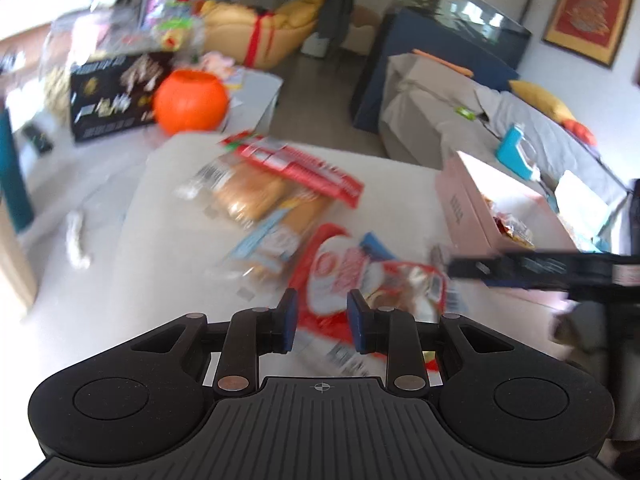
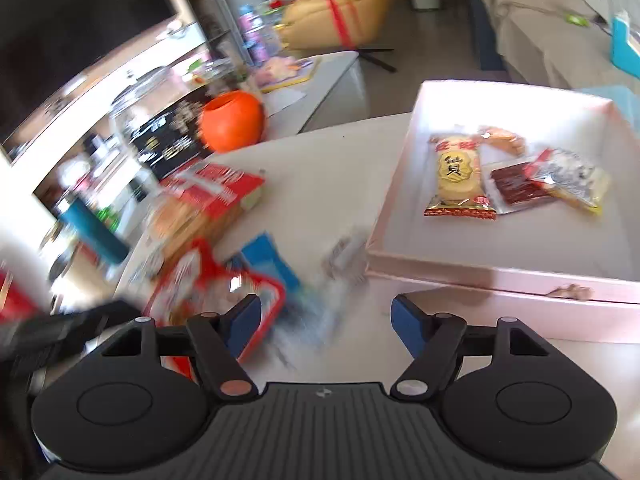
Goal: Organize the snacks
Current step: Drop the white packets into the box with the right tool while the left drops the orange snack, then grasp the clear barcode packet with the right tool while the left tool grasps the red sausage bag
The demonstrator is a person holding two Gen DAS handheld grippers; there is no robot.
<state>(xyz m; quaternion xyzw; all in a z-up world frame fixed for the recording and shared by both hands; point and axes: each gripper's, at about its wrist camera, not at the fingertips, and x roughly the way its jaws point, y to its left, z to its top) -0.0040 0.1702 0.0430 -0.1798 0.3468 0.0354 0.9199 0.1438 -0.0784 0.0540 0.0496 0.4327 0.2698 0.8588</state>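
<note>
Several snacks lie blurred on the white table (image 1: 400, 184): a bread bag with a red label (image 1: 256, 192), a red-and-white bag (image 1: 336, 268) and a blue packet (image 1: 376, 246). My left gripper (image 1: 322, 308) hovers over the red-and-white bag, jaws a narrow gap apart with nothing pinched. A pink box (image 2: 500, 276) at the right holds a yellow rice cracker pack (image 2: 456, 176), a dark red pack (image 2: 516, 184) and a silver-yellow pack (image 2: 572, 176). My right gripper (image 2: 326, 312) stands open and empty just before the box's near wall. A small silvery packet (image 2: 346, 256) lies beside that wall.
An orange pumpkin bucket (image 1: 190, 100) and a black printed box (image 1: 112, 96) sit on a low table beyond the far edge. A teal bottle (image 2: 94, 228) stands at the left. A grey-covered sofa (image 1: 520, 120) runs behind the pink box.
</note>
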